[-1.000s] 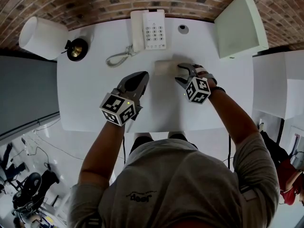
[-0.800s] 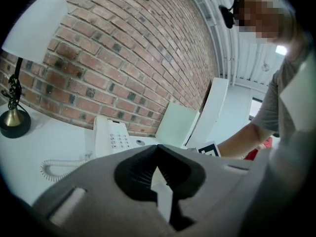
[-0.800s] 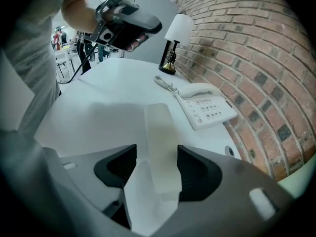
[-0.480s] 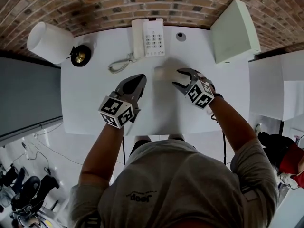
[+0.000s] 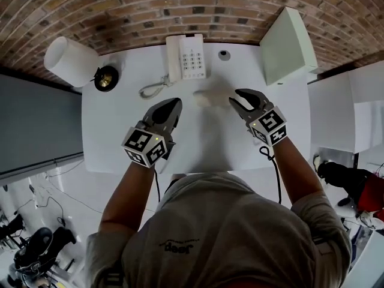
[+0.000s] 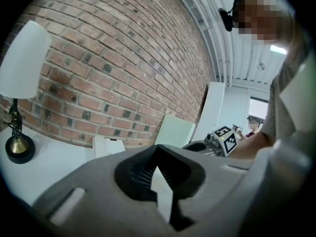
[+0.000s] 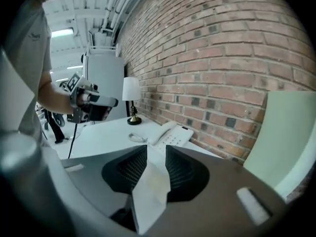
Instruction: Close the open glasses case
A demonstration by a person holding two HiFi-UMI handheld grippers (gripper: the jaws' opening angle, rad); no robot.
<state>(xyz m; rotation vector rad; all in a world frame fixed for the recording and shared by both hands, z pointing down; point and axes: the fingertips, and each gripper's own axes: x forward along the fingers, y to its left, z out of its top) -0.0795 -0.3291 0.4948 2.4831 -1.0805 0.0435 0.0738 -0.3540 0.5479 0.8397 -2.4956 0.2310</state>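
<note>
The glasses case (image 5: 209, 95) is a pale, low oblong lying on the white table (image 5: 120, 131), below the phone; it is blurred and I see no raised lid. My right gripper (image 5: 235, 96) hangs just right of the case, above the table and clear of it. Its jaws are closing with a small gap and nothing between them. Through that gap in the right gripper view (image 7: 156, 149) the beige case (image 7: 152, 184) shows below. My left gripper (image 5: 175, 103) hovers left of the case with its tips together and empty; its own view (image 6: 158, 149) shows only white table between the jaws.
A white desk phone (image 5: 187, 56) with a coiled cord sits behind the case. At the back left stand a white-shaded lamp (image 5: 69, 62) and its brass base (image 5: 107, 77). A pale flat panel (image 5: 287, 38) leans at the back right. A brick wall runs behind the table.
Both grippers have lifted off the table, the right one more. The right gripper left the case's right end, rolled, and its jaws narrowed. The case has stayed where it was.
</note>
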